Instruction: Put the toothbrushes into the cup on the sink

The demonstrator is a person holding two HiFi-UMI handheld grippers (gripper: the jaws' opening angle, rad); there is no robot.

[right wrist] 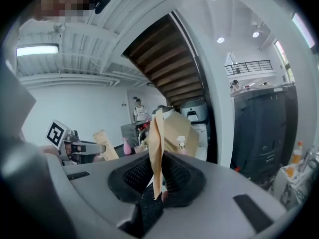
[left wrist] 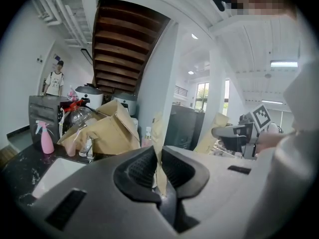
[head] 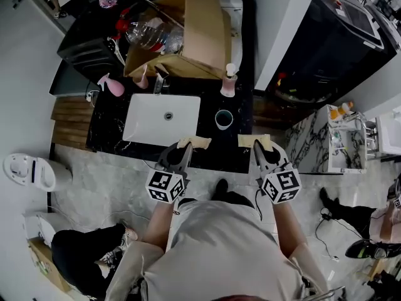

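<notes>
The cup (head: 223, 118), dark with a teal rim, stands on the black counter just right of the white sink basin (head: 139, 125). My left gripper (head: 181, 149) is shut on a flat tan paper toothbrush packet (head: 195, 142), (left wrist: 158, 143) at the counter's front edge, below the basin. My right gripper (head: 262, 150) is shut on a second tan packet (head: 252, 140), (right wrist: 156, 143), below and right of the cup. Both packets stand upright between the pads. The left gripper view shows the right gripper (left wrist: 238, 133) off to the side. The right gripper view shows the left gripper (right wrist: 82, 147).
A big open cardboard box (head: 191, 33) with a clear bottle fills the counter behind the basin. A pink spray bottle (head: 111, 86) stands left of the tap, a pump bottle (head: 229, 80) behind the cup. A toilet (head: 28, 171) and a seated person (head: 88, 256) are at the left.
</notes>
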